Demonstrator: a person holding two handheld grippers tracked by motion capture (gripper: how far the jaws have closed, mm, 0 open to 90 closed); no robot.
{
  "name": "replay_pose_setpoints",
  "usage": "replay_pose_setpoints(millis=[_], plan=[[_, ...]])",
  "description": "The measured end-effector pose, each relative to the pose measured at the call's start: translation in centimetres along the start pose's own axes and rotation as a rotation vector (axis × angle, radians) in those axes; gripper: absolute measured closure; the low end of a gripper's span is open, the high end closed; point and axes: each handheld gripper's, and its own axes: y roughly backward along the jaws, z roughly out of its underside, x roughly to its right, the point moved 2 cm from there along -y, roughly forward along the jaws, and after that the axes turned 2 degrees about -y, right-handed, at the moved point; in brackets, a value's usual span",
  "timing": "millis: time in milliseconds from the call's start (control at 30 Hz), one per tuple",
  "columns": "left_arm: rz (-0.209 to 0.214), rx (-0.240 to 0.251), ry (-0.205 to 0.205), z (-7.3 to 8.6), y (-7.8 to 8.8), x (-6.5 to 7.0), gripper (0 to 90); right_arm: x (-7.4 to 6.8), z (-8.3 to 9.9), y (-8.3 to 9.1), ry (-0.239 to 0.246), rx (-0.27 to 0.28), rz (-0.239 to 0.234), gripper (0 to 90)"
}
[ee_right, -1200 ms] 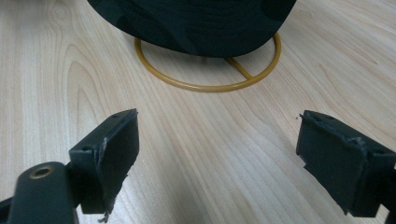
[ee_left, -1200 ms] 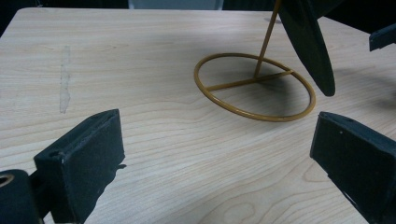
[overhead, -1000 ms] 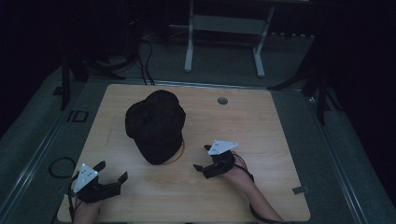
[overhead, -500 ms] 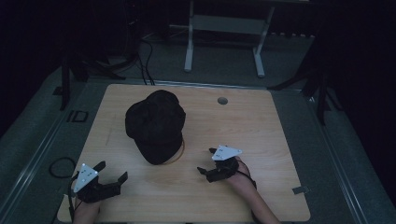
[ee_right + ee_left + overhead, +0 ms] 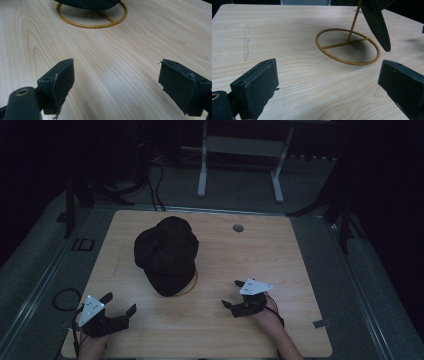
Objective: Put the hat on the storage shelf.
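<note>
A black cap [image 5: 167,251] hangs on a thin gold wire stand [image 5: 348,46] in the middle of the wooden table [image 5: 295,250]. The stand's ring base [image 5: 92,17] rests flat on the wood, with the cap's brim [image 5: 377,22] above it. My left gripper [image 5: 118,302] sits at the near left corner, open, its jaws wide apart and empty. To the right of the cap, near the front edge, my right gripper [image 5: 233,294] is open and empty too, pointing toward the stand.
A round cable hole [image 5: 238,227] sits at the table's far right. A faint scuff mark [image 5: 245,47] runs along the wood left of the stand. Dark floor, cables and a white frame [image 5: 240,160] lie beyond the table.
My right gripper has drawn back toward the front edge and a little to the right, away from the cap. The left gripper and the cap have stayed put.
</note>
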Motion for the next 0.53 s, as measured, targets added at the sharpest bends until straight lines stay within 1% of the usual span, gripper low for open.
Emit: replay_pose_setpoints(millis=[100,133,267,433,533], plan=[[0.000,-0.001,-0.001,0.01,-0.03,0.00,3.4,0.13,0.21,0.25,-0.002,0.005,0.005,13.1],[0.001,-0.001,-0.001,0.01,-0.05,0.04,3.4,0.28,0.32,0.32,-0.014,0.012,0.005,13.1],[0.000,-0.002,-0.003,0.01,-0.04,0.05,3.4,0.51,0.44,0.30,-0.023,0.015,0.016,13.1],[0.001,-0.001,0.000,0.02,-0.03,0.00,3.4,0.62,0.46,0.36,-0.034,0.025,0.016,13.1],[0.003,0.001,-0.001,0.00,-0.04,0.04,3.4,0.65,0.57,0.29,-0.031,0.022,0.015,13.1]])
